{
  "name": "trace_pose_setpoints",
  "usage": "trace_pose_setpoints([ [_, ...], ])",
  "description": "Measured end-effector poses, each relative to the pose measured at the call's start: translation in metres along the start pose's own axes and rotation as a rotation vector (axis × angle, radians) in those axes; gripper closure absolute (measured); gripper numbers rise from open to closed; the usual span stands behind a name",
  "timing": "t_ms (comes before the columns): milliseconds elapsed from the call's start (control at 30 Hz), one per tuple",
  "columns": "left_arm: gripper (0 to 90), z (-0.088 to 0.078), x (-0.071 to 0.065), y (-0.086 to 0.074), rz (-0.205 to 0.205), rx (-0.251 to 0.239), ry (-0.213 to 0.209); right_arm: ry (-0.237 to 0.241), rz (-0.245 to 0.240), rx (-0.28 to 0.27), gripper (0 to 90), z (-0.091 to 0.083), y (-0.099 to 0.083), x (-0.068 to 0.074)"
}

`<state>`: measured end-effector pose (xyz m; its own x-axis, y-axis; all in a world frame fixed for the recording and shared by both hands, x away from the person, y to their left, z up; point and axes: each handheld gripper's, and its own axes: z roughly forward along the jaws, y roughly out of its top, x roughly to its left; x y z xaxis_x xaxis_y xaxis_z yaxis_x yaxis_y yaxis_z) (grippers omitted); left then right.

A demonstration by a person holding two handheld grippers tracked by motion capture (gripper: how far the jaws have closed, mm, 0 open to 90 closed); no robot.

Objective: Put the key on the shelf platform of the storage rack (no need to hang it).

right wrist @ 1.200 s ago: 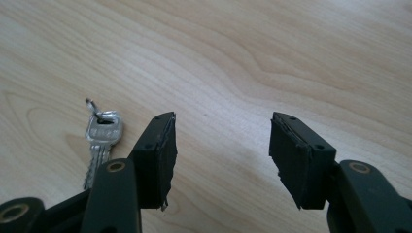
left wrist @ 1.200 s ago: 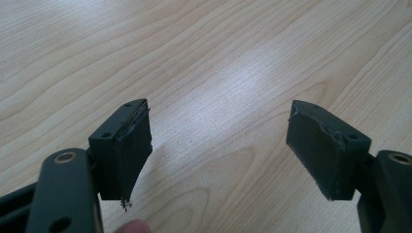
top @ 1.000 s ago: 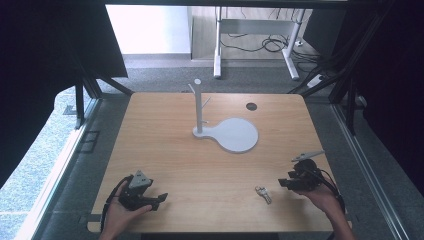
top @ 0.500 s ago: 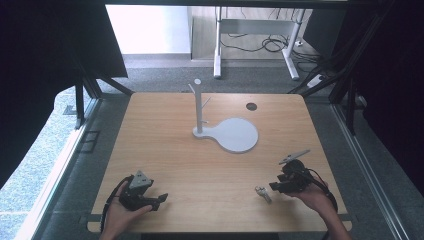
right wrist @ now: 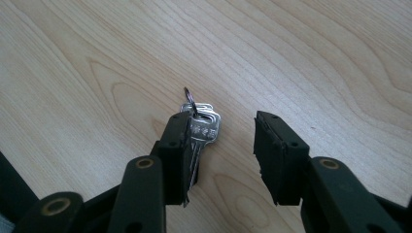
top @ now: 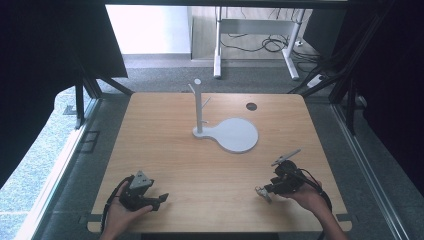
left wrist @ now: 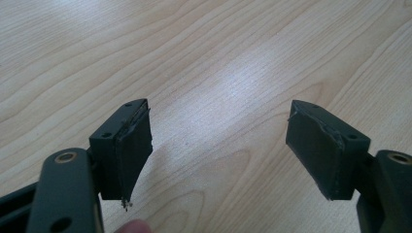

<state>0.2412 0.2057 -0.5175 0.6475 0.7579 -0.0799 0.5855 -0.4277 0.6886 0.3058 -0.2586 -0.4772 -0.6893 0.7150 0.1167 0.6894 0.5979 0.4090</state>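
Observation:
A small bunch of silver keys (right wrist: 203,128) on a thin ring lies on the wooden table (top: 165,150) near its front right. My right gripper (right wrist: 222,121) is open and low over the keys, which lie between its jaws against the left one. From above, the right gripper (top: 267,189) points left at the keys (top: 261,193). My left gripper (left wrist: 218,109) is open over bare wood with nothing between its jaws. The high view has the left gripper (top: 159,199) at the front left, held in a hand.
A white stand (top: 199,107) with short pegs rises from a round white base (top: 236,134) in the middle of the table. A dark round hole (top: 251,106) sits at the back right. Desk legs and cables stand on the floor beyond the table.
My right gripper has moved left and toward the front edge until its jaws reached the keys. The left gripper has shifted slightly toward the front edge.

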Motion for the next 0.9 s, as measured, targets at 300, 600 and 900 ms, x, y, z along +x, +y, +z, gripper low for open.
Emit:
trace_pose_setpoints([
  [300, 24.9, 0.000, 0.000, 0.000, 0.000, 0.004, 0.000, 0.028, -0.013, 0.028, 66.0, 0.006, 0.009, 0.005],
  [600, 24.9, 0.000, 0.001, 0.000, -0.003, 0.004, -0.001, 0.039, -0.023, 0.051, 69.0, 0.012, 0.015, 0.009],
  [900, 24.9, -0.001, 0.001, 0.000, -0.002, 0.004, -0.001, 0.040, -0.022, 0.078, 73.1, 0.022, 0.023, 0.011],
])
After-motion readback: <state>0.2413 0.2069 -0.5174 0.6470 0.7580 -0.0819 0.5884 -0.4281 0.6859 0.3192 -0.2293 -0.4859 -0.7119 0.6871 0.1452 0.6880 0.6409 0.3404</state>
